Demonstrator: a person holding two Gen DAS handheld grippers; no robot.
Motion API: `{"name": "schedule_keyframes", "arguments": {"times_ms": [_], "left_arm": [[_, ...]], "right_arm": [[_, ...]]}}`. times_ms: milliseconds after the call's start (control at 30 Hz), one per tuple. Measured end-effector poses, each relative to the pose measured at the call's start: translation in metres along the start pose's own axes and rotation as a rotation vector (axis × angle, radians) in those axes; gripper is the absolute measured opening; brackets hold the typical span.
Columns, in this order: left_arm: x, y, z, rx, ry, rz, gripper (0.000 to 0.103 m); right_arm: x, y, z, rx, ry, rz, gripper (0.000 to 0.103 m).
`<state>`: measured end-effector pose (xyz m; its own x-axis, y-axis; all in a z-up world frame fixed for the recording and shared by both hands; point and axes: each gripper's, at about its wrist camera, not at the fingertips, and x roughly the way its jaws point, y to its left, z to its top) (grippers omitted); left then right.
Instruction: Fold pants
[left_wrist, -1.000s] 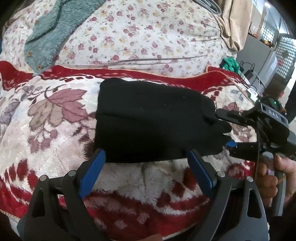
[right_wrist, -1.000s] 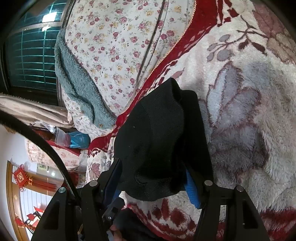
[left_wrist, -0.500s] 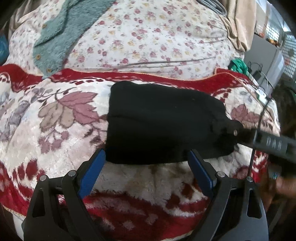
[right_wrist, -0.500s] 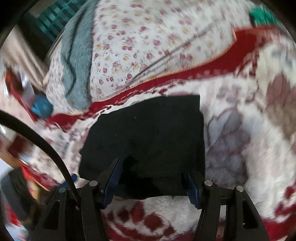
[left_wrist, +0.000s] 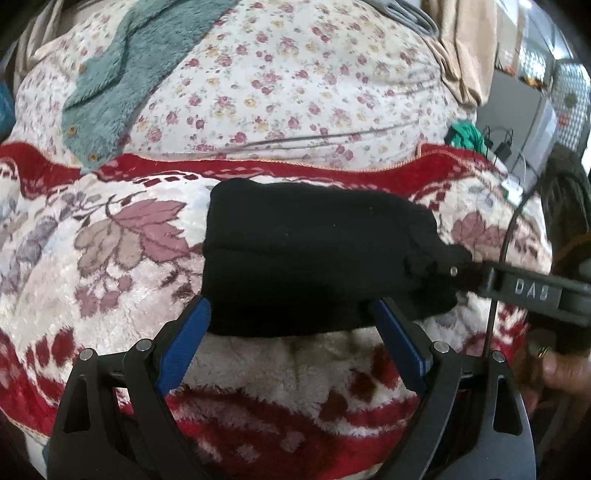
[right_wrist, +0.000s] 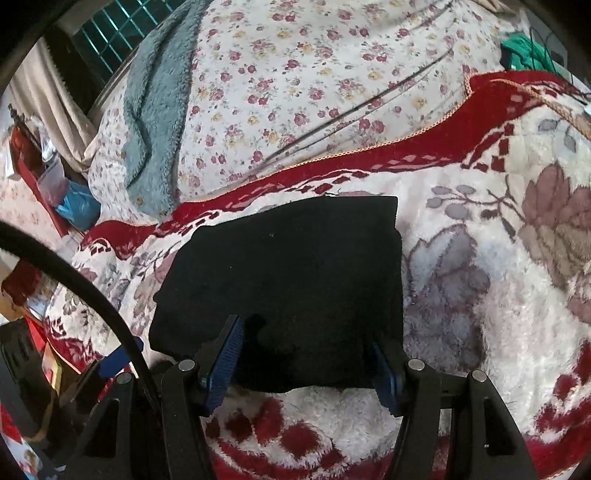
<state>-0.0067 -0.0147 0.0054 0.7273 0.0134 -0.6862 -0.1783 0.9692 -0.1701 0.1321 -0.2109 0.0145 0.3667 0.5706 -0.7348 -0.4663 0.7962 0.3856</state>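
The black pants lie folded into a thick compact rectangle on a plush red-and-white floral blanket. My left gripper is open, its blue-padded fingers at the near edge of the bundle. The pants also show in the right wrist view. My right gripper is open with its jaws astride the near edge of the bundle, resting around the fabric without pinching it. The right gripper's body reaches in from the right in the left wrist view, its tip at the bundle's right end.
A flowered quilt lies behind the blanket with a teal fleece garment on it. A beige cloth hangs at the back right. Cables and a green item sit at the right. A red shelf with bags stands left.
The right gripper has swung round from holding a raised flap of the pants to facing the flat bundle. The flap now lies down. The left gripper has edged slightly closer.
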Motion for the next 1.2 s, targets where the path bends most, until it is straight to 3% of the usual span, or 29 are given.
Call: {"name": "schedule_keyframes", "arguments": {"times_ms": [200, 1200], "left_arm": [[0.0020, -0.0005, -0.0009, 0.017, 0.014, 0.040, 0.090], [0.0075, -0.0054, -0.0049, 0.025, 0.050, 0.022, 0.090]], "right_arm": [[0.0007, 0.0006, -0.0005, -0.002, 0.006, -0.002, 0.062], [0.0001, 0.0005, -0.0004, 0.000, 0.007, 0.003, 0.062]]}}
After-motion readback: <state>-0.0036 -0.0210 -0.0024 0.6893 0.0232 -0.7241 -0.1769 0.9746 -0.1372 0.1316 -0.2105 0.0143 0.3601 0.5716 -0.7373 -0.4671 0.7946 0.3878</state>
